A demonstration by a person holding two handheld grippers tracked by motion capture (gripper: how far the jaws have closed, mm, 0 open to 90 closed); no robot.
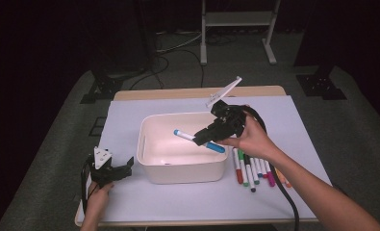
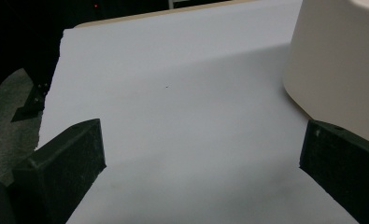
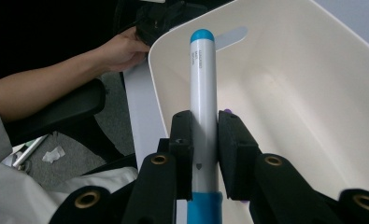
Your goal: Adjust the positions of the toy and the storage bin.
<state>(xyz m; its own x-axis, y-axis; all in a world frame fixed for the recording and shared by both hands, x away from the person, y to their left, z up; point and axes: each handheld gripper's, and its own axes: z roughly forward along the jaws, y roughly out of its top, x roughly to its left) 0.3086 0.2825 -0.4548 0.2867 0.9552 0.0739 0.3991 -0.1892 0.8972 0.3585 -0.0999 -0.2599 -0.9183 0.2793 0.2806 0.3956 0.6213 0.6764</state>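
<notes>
The right gripper point(image 1: 208, 136) is clamped on a blue-capped marker point(image 1: 198, 141) above the white bin point(image 1: 183, 171); the left gripper point(image 1: 128, 166), jaws apart, rests near the tabletop's near-left corner.

A dim room with grey carpet point(image 1: 365, 120), cables point(image 1: 178, 48) trailing across it, and a white metal stand point(image 1: 235, 19) behind the table point(image 1: 197, 93)

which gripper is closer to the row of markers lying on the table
Right. The right gripper holds a blue marker over the white bin, just left of the markers; the left gripper sits beyond the bin's far side.
</notes>
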